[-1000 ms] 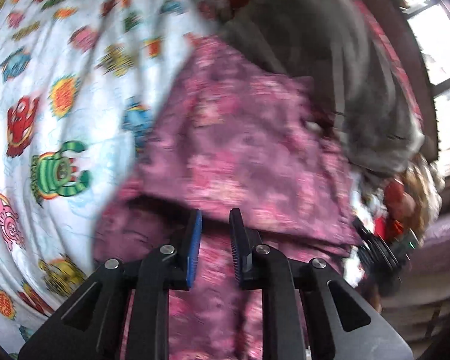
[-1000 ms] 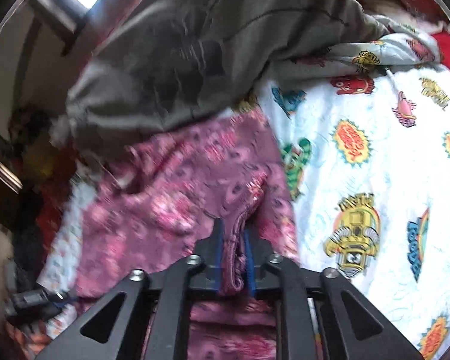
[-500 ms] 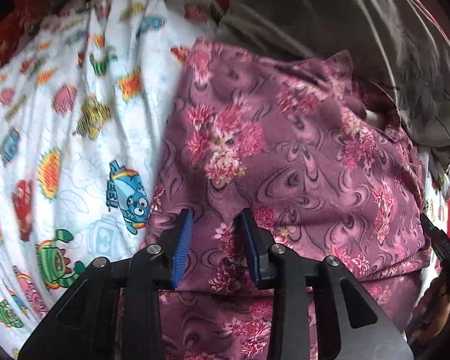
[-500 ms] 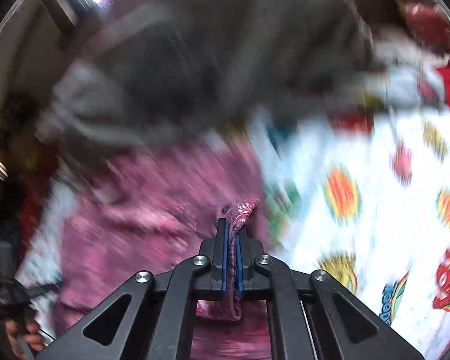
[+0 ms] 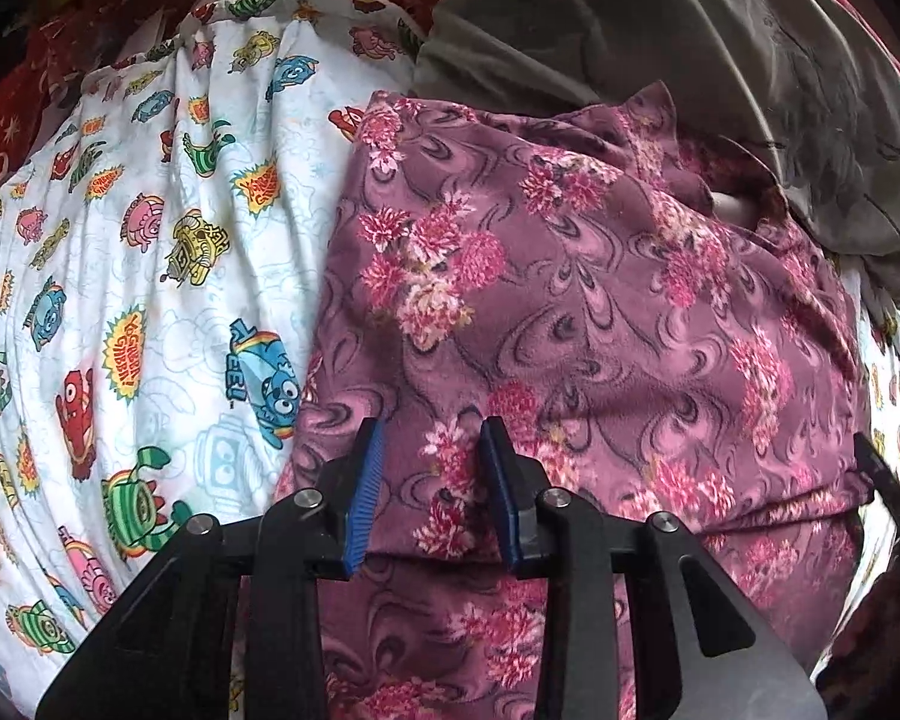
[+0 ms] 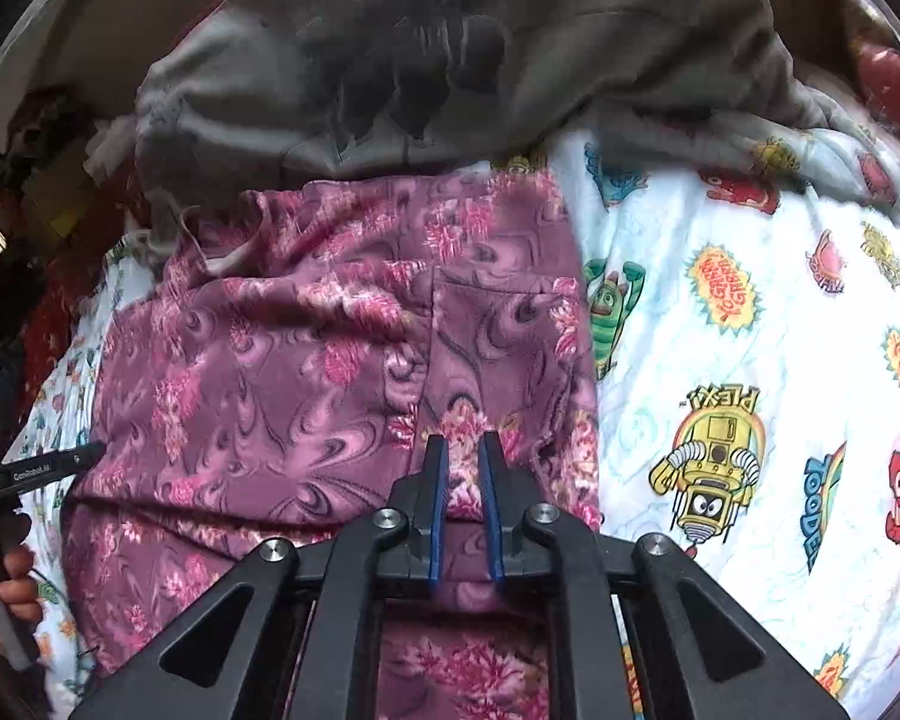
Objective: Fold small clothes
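Note:
A purple floral garment [image 5: 570, 300] lies spread on a cartoon-print sheet [image 5: 150, 300]. My left gripper [image 5: 432, 429] hovers over its near left part, open, the cloth lying flat under the parted blue pads. In the right wrist view the garment [image 6: 282, 372] has a folded-over flap [image 6: 498, 336] along its right side. My right gripper [image 6: 463, 444] sits at that flap's near end; its jaws are opening, a narrow gap shows, and cloth still lies between the pads without being pinched. The left gripper's tip [image 6: 42, 468] and a hand [image 6: 6, 588] show at the left edge.
A large grey garment [image 6: 390, 60] is heaped behind the purple one, overlapping its far edge [image 5: 690, 60]. The cartoon sheet [image 6: 750, 360] stretches bare to the right of the garment. Dark red patterned fabric [image 5: 60, 60] lies beyond the sheet. Clutter fills the far left [image 6: 42, 138].
The right gripper pinched a fold of the purple garment, carried it over, and now has its jaws parted with the flap lying down. The left gripper's jaws widened and it swung over the garment.

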### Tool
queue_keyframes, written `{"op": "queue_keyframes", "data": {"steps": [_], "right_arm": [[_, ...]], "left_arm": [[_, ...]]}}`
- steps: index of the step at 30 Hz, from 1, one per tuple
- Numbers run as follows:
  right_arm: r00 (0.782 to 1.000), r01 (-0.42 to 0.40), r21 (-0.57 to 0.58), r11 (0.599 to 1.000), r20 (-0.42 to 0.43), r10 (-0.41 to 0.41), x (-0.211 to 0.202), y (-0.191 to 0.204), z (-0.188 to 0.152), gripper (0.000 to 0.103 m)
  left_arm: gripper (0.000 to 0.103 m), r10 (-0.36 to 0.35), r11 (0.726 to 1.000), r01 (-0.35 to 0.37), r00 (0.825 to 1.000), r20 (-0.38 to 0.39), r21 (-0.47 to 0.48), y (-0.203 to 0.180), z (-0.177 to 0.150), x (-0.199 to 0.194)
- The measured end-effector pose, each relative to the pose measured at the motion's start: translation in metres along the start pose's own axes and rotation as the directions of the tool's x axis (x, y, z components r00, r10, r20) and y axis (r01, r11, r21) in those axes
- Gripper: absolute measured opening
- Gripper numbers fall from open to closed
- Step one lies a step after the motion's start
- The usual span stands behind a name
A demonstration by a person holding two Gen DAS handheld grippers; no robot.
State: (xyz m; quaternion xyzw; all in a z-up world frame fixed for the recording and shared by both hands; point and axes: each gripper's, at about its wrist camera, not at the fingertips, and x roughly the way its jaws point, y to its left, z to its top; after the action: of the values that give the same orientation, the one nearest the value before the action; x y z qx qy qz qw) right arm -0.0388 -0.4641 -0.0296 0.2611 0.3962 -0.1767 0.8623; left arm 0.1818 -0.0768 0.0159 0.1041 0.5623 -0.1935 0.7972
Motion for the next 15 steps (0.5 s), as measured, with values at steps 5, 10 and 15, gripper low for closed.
{"op": "queue_keyframes", "data": {"steps": [5,10,15], "right_arm": [[0.997,-0.073,0.001,0.997,0.01,0.073,-0.027,0.008,-0.003,0.018],[0.991,-0.02,-0.1,0.995,-0.137,0.006,-0.006,0.009,-0.039,0.032],[0.988,-0.01,-0.117,0.993,-0.155,-0.009,-0.028,0.014,-0.055,0.031]], "left_arm": [[0.034,-0.071,0.997,0.071,0.997,-0.013,-0.006,-0.001,-0.019,-0.017],[0.043,-0.039,0.998,0.042,0.997,-0.07,0.042,-0.012,-0.05,-0.009],[0.043,-0.137,0.988,0.144,0.985,-0.109,0.059,-0.012,-0.084,-0.032]]}}
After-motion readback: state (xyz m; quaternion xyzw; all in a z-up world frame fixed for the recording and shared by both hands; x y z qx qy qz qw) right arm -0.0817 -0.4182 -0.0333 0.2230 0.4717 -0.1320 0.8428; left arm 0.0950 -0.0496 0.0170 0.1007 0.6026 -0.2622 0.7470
